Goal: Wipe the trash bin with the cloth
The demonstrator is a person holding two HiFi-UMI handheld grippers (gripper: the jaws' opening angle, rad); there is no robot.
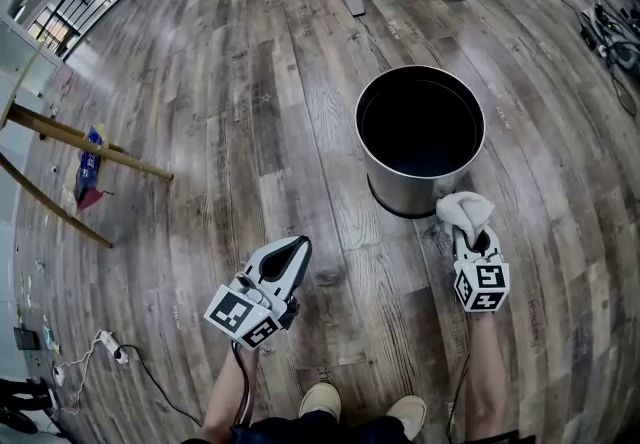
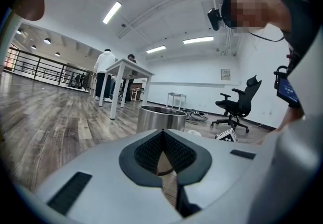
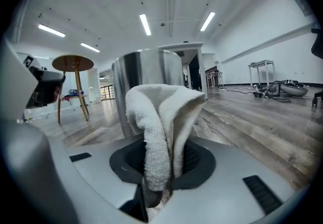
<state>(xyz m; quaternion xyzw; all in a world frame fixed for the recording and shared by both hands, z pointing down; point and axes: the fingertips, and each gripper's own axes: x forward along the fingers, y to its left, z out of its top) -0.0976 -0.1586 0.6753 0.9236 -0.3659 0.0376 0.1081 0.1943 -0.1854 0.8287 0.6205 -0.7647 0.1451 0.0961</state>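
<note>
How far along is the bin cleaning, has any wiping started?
Done: the right gripper is shut on the white cloth. In hand: the cloth is held close beside the outer wall of the trash bin; whether they touch is unclear. Left: the wiping itself. The left gripper is shut, empty, away from the bin.

I see a large open office or lab hall — plank floor (image 1: 200, 82), strip lights (image 2: 113, 12) overhead. A white table (image 2: 128, 69) and a swivel chair (image 2: 239, 102) stand about.
</note>
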